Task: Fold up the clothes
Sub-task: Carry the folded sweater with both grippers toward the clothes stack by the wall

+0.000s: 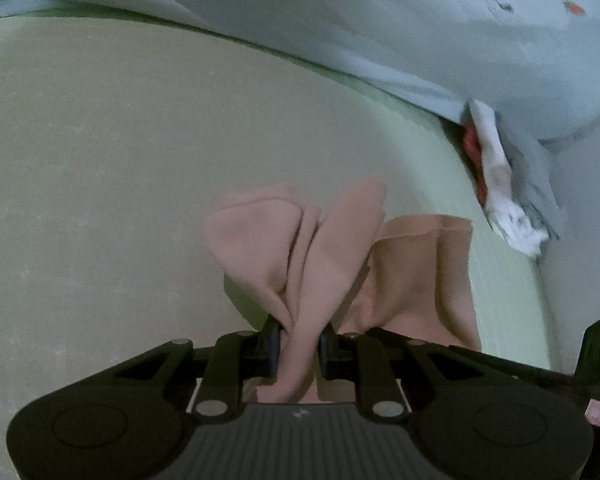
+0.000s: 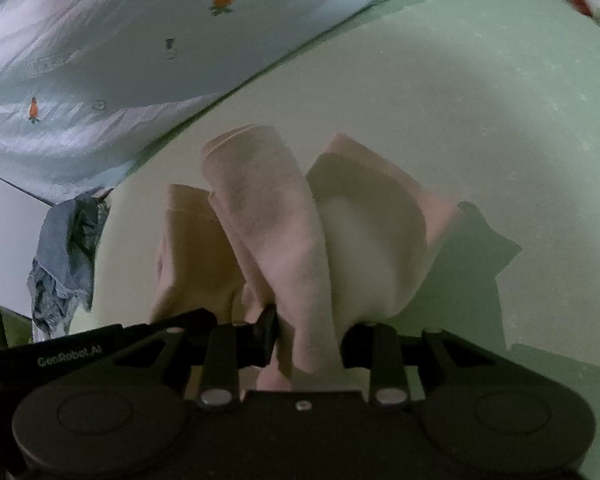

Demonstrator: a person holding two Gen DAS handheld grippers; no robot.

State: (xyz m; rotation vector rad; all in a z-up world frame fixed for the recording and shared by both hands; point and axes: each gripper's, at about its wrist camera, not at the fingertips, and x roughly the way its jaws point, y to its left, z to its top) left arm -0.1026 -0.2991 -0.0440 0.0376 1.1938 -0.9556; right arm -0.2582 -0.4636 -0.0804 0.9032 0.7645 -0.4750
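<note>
With pink garment (image 1: 312, 264) bunched and pinched in both left claw (image 1: 299, 344) and right claw (image 2: 308, 336), hanging over green surface (image 1: 100, 160): best drawn taut, edges level, away from twelve-o'clock carrot-print sheet (image 2: 100, 40).

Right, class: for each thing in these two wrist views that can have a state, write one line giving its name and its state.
Left gripper: shut on the pink cloth.
Right gripper: shut on the pink cloth.
Pale pink cloth garment: bunched, lifted, hanging in folds between both grippers.
Grey-blue crumpled garment: unfolded, heaped at the green surface's edge.
Light blue carrot-print sheet: spread out, wrinkled.
</note>
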